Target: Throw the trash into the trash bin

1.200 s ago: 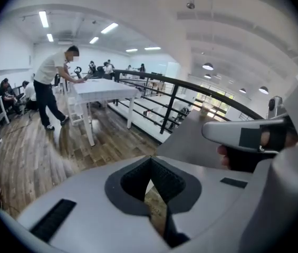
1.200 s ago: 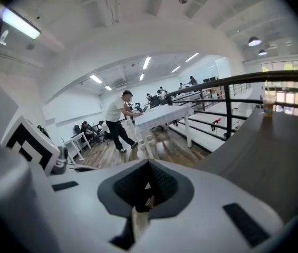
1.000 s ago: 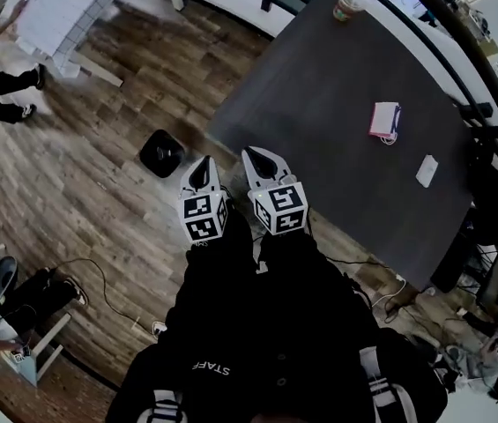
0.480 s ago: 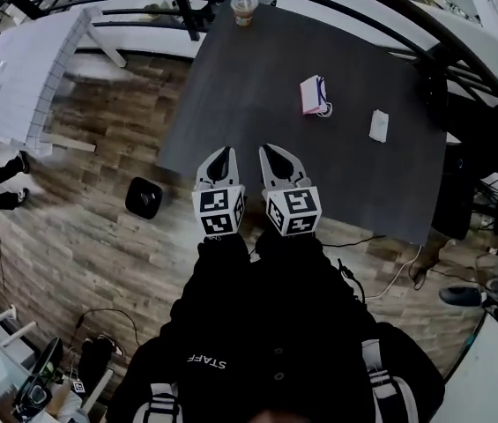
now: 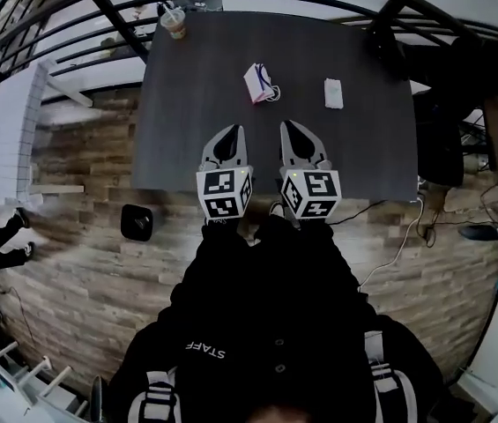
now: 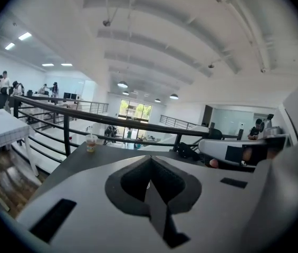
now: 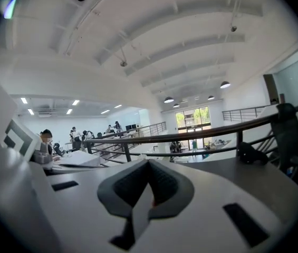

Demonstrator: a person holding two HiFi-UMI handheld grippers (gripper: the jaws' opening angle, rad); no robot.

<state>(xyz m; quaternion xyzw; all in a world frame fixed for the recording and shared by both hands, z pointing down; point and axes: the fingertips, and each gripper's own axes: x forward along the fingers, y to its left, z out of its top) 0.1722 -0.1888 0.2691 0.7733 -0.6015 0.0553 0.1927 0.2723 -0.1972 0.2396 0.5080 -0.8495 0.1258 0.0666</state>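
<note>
left gripper (image 5: pixel 229 139): pressed together, empty | right gripper (image 5: pixel 297 139): same | table (image 5: pixel 196 104): dark matte rectangle

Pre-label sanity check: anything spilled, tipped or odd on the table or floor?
Nothing stands out. The cup stands upright at the table's far left corner, no spill. The pink packet and small white item lie flat mid-table. The black bin sits on the floor.

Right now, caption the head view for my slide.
Left gripper and right gripper, both shut, hover over the near edge of a dark table; black bin on the floor beside it.
</note>
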